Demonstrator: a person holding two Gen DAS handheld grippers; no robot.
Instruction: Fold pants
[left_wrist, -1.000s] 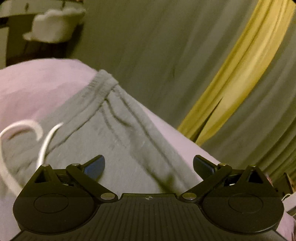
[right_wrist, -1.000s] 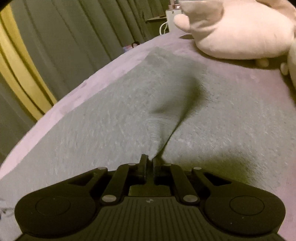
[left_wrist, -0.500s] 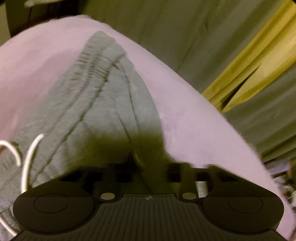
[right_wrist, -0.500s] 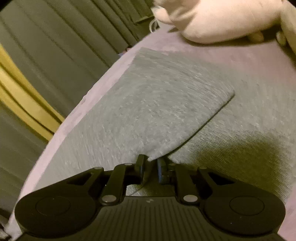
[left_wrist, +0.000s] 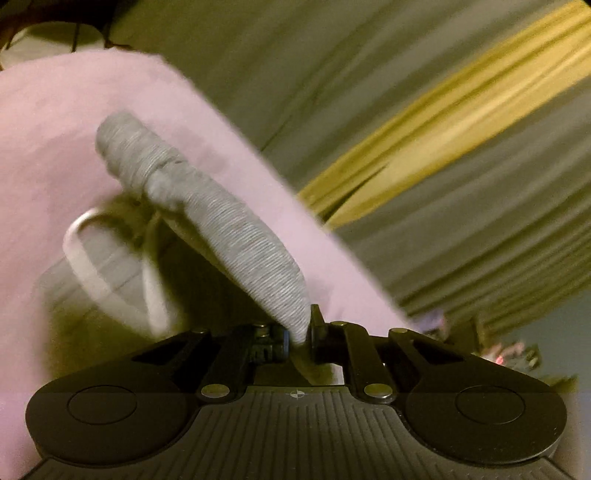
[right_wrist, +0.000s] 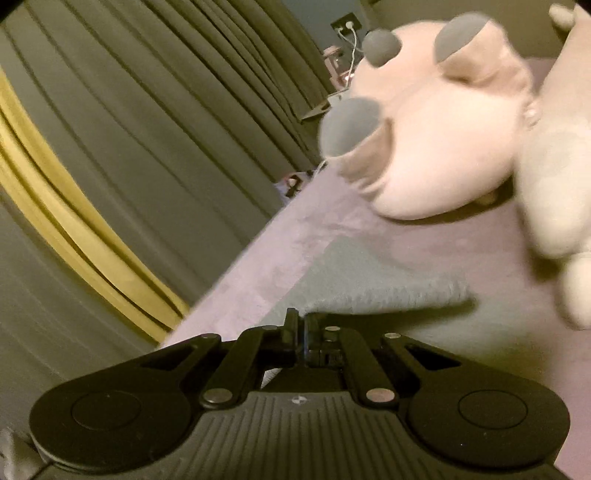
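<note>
Grey sweatpants with a white drawstring lie on a pink bed cover. My left gripper is shut on the waistband edge and holds it lifted, so the fabric hangs in a twisted fold above the bed. My right gripper is shut on the grey pant fabric, held raised, with the leg stretching away over the bed cover. Both views are motion-blurred.
A large cream plush toy with grey paws sits on the bed just beyond the pant leg. Grey curtains with a yellow stripe hang beside the bed edge; they also show in the right wrist view.
My left gripper went from open above the waistband to shut on it and lifted it. My right gripper, shut on the leg throughout, has raised the fabric and moved toward the plush toy.
</note>
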